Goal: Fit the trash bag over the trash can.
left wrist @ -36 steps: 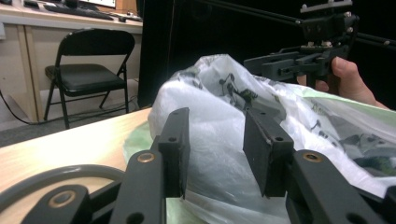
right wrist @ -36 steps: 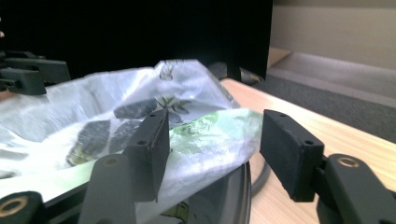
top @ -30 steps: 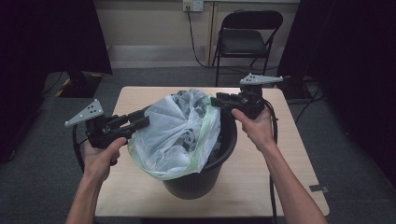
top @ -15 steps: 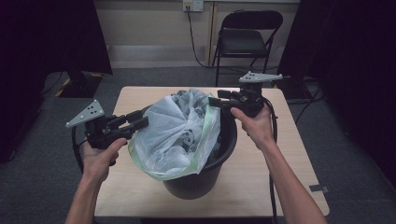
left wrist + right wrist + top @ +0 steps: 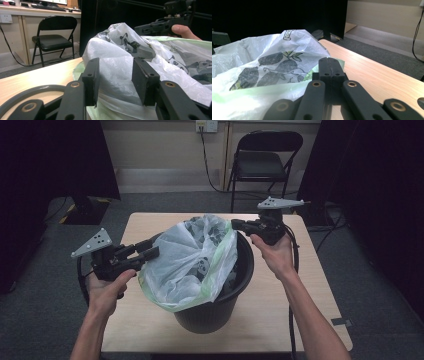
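One black bin on the worktop holds one unreadably printed bag; left claw at nine o'clock gapes, right claw at two o'clock clamps the bag's edge

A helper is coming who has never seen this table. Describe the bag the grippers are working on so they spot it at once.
Find the wooden table in front of the folding chair; a black bin stands in its middle. The plastic bag bulges out of that bin, between the left gripper and the right gripper. It is crinkled white film with a pale green edge and dark prints.
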Available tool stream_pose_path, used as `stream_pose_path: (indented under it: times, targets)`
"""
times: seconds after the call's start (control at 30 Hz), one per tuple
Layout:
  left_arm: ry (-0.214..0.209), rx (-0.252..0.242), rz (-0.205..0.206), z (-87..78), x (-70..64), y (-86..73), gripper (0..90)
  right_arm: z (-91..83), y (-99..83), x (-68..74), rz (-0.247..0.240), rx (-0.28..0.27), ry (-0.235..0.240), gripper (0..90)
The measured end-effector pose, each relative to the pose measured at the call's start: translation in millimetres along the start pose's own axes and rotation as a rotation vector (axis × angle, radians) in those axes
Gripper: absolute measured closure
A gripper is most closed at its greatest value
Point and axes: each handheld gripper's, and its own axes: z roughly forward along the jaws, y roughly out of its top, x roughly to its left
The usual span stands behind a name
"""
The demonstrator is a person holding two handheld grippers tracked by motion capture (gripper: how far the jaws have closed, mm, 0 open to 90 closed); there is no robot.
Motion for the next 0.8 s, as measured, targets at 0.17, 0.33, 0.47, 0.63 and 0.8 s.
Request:
stream_pose_path:
  times: [0.17, 0.33, 0.47, 0.63, 0.8]
  targets:
    - [-0.001, 0.008, -0.003, -0.9, -0.2, -2.5, 58.0, -11.9, -11.0, -3.0, 0.011, -0.035, -0.018, 90.0]
    - [-0.001, 0.010, -0.003, -1.3, -1.8, -2.2, 58.7, -21.4, -34.6, -11.9, 0.044, -0.057, -0.003, 90.0]
    - [-0.001, 0.005, -0.004, -1.7, -1.5, -3.0, 58.7, -16.0, -59.6, -14.3, 0.069, -0.039, -0.001, 90.0]
    - [-0.006, 0.007, -0.002, -0.7, -0.2, -1.8, 58.7, 0.5, -86.5, -18.5, 0.101, 0.002, 0.025, 90.0]
    - [-0.012, -0.003, -0.004, 3.8, 3.6, 3.8, 58.7, -0.1, -78.6, -20.0, 0.092, -0.018, -0.004, 79.1]
